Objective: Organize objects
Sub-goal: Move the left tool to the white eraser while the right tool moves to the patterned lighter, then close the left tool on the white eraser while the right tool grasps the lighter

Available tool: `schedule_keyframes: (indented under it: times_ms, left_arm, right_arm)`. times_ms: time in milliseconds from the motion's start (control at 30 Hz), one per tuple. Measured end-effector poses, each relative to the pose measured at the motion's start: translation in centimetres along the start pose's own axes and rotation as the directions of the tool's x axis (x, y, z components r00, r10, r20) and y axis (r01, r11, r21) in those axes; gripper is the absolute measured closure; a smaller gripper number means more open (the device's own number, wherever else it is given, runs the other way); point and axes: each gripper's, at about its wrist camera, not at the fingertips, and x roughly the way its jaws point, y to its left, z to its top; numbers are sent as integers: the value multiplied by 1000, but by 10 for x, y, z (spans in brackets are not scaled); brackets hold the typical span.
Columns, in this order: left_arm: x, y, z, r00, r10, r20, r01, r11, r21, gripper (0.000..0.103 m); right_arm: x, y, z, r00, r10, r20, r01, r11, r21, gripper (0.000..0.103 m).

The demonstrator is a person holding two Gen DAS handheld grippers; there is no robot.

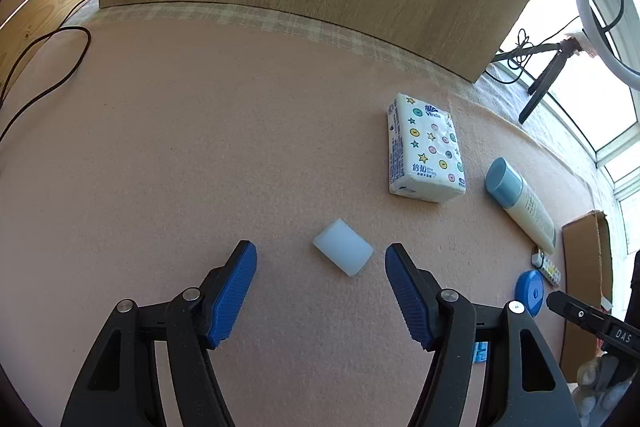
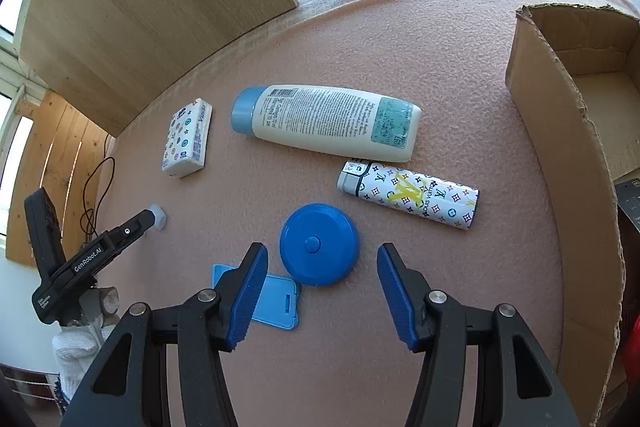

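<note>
Both grippers hover over a pink felt table (image 1: 160, 147), jaws spread apart and holding nothing. The left gripper (image 1: 320, 267) frames a small white block (image 1: 343, 247); bare felt stretches to its left. The right gripper (image 2: 322, 269) frames a blue round disc (image 2: 319, 244). A cardboard box (image 2: 560, 163) walls the right edge, cut off by the frame. A blue card (image 2: 276, 301) lies partly hidden behind a finger.

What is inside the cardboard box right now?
The cardboard box shows a bare cardboard floor at its far end. Its near wall hides the rest, so contents there cannot be confirmed.
</note>
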Motion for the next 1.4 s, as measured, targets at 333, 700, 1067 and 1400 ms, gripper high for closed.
schedule_keyframes:
  times_ms: [333, 700, 1067, 1400]
  left_arm:
    - [11, -14, 8, 999, 43, 1, -43, 999, 32, 48]
    - [12, -13, 6, 998, 60, 15, -60, 996, 61, 78]
    - [5, -7, -1, 999, 36, 16, -37, 998, 60, 85]
    - [-3, -1, -12, 1000, 12, 21, -13, 998, 55, 91]
  right_arm:
    - [-8, -13, 8, 1000, -11, 8, 11, 1000, 12, 50]
    - [-6, -14, 33, 994, -82, 74, 84, 996, -23, 50]
    - [24, -18, 47, 994, -105, -8, 104, 994, -45, 50]
    - [17, -28, 26, 997, -71, -32, 70, 997, -27, 70]
